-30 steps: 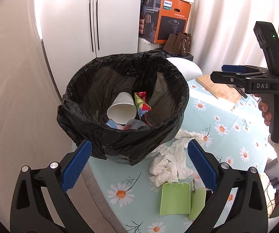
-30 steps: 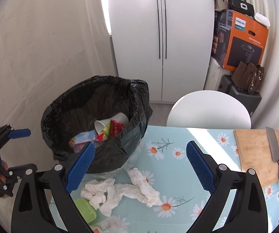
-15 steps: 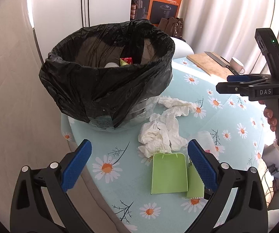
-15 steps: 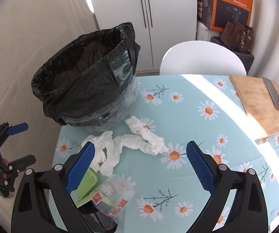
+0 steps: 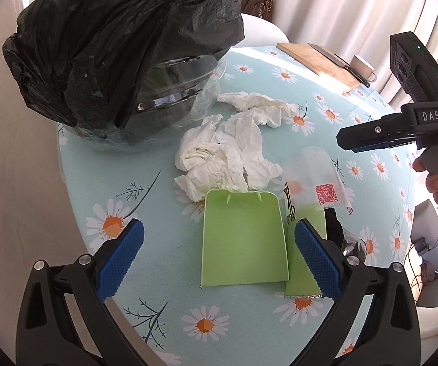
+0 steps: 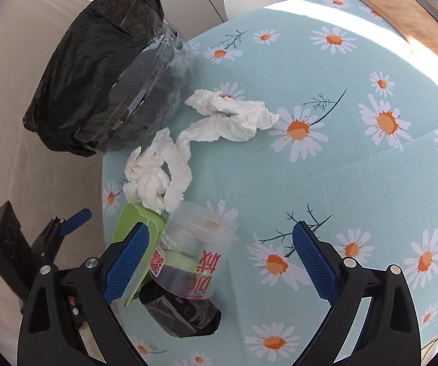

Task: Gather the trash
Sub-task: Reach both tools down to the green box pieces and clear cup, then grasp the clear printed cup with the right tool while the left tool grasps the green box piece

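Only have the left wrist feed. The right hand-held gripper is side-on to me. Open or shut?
Observer: Open. The right wrist view shows the right hand-held gripper spread wide, gripping nothing.
Operator: Dark thing right of the green packets, what is it?
Observer: A crumpled black wrapper, lying on the tablecloth against the end of the clear plastic cup.
Operator: Is the cup upright?
Observer: No, it lies on its side, partly over the green packet, and has red characters printed on it.
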`<state>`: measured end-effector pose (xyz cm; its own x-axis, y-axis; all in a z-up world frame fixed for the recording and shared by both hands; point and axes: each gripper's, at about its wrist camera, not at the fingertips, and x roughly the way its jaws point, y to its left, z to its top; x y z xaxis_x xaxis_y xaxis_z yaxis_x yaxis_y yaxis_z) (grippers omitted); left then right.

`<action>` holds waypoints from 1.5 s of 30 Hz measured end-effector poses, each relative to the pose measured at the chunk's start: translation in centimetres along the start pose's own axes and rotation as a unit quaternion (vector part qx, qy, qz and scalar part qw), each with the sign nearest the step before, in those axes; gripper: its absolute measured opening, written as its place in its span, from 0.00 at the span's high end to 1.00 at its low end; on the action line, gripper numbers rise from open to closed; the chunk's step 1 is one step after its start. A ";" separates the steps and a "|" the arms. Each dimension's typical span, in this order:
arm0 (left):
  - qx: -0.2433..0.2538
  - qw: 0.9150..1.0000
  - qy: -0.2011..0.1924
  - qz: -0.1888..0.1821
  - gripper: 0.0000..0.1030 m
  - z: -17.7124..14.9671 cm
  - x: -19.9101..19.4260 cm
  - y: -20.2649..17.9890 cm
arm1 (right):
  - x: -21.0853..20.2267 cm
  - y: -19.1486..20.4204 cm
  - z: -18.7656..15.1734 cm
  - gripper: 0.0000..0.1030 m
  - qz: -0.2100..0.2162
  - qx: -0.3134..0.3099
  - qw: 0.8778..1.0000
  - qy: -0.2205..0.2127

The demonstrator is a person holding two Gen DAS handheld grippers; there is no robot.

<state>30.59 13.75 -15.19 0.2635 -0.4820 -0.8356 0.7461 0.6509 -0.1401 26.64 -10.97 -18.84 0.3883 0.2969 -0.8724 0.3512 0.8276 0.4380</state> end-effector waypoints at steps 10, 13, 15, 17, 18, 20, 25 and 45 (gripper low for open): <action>0.023 0.999 0.033 -0.004 0.06 -1.1 2.3 -1.5 | 3.3 0.0 -0.2 0.12 0.068 0.070 0.994 0.039; 0.021 0.999 0.038 -0.018 0.06 -0.8 3.1 -1.7 | 4.6 0.2 -0.2 0.47 0.092 0.085 0.990 0.060; 0.030 0.998 0.044 -0.017 0.06 -0.6 3.7 -2.1 | 4.9 -0.1 -0.3 0.50 0.107 0.096 0.988 0.061; 0.037 0.998 0.046 -0.016 0.06 -0.4 4.2 -2.4 | 4.5 0.0 -0.3 0.50 0.105 0.084 0.990 0.053; 0.036 0.998 0.047 -0.017 0.06 -0.1 4.5 -2.5 | 4.3 -0.1 -0.2 0.50 0.105 0.082 0.990 0.049; 0.028 0.998 0.049 -0.012 0.06 0.1 5.1 -2.5 | 3.5 -0.6 0.0 0.50 0.106 0.085 0.990 0.038; -0.006 0.998 0.067 0.002 0.12 0.3 6.2 -1.7 | 1.3 -2.0 1.0 0.50 0.088 0.067 0.994 0.018; -0.110 0.986 0.087 0.086 0.35 -0.8 2.4 -1.0 | -1.0 -6.0 3.7 0.50 0.129 0.036 0.991 0.024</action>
<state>29.99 12.41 -17.52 0.2518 -0.2571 -0.9330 0.5442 0.8348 -0.0831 27.33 -17.99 -19.80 0.4326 0.5181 -0.7378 0.3064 0.6852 0.6608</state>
